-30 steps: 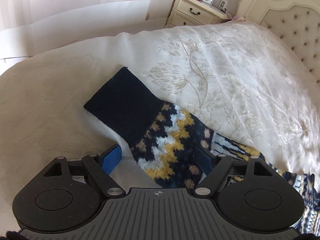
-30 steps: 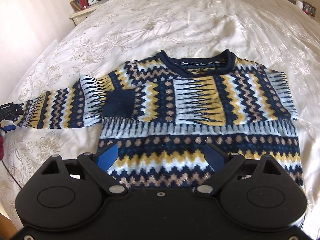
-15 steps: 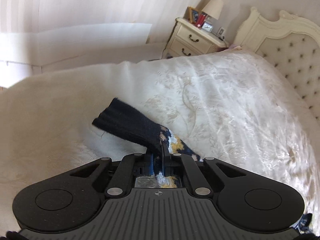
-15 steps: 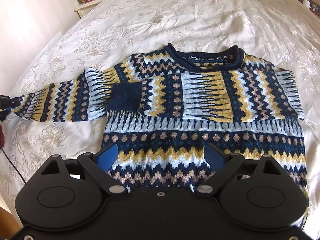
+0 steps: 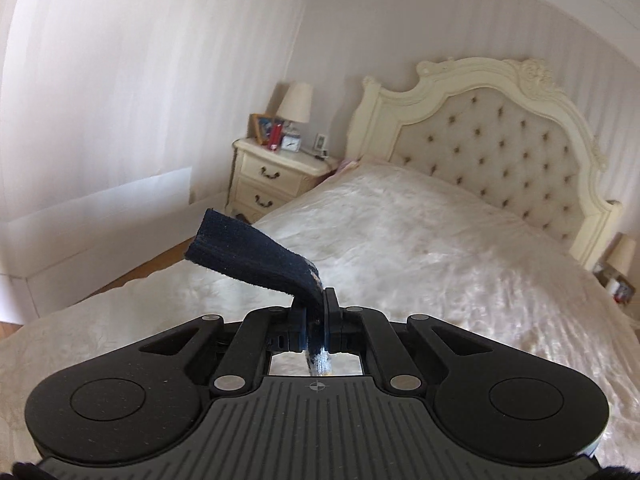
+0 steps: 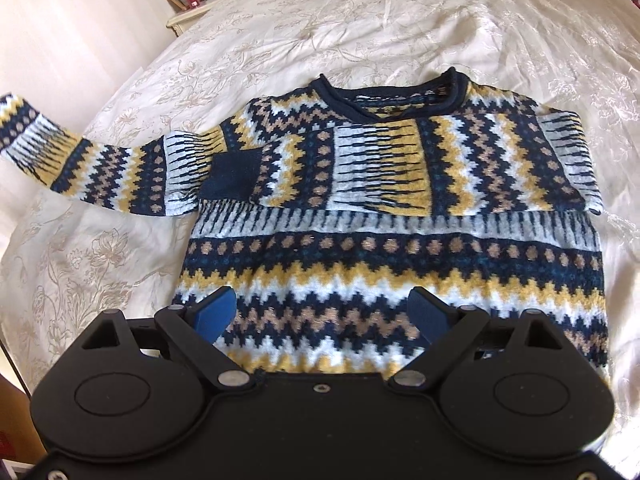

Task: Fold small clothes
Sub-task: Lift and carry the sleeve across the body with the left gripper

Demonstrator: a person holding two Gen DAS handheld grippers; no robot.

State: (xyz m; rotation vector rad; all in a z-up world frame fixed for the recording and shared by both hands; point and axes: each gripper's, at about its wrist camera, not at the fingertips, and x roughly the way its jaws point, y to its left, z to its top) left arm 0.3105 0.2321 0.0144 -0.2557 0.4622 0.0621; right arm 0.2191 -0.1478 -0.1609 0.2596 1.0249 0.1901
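A navy, yellow and white patterned knit sweater point(image 6: 392, 216) lies flat on the bed, collar at the far side. One sleeve is folded across its chest, its navy cuff point(image 6: 230, 176) to the left. The other sleeve point(image 6: 80, 164) stretches out left and rises off the bed. My left gripper point(image 5: 316, 320) is shut on that sleeve near its navy cuff point(image 5: 248, 256), which sticks up in front of it. My right gripper point(image 6: 320, 312) is open and empty above the sweater's hem.
The bed has a cream embroidered bedspread point(image 6: 320, 20) and a tufted cream headboard point(image 5: 500, 152). A cream nightstand point(image 5: 272, 180) with a lamp, clock and frame stands by the wall left of the bed. The bed's left edge drops to a wooden floor point(image 5: 160, 264).
My left gripper shut on the outstretched sleeve at its cuff and lifted it off the bed, tilting upward. The right gripper stayed open and moved slightly closer over the hem.
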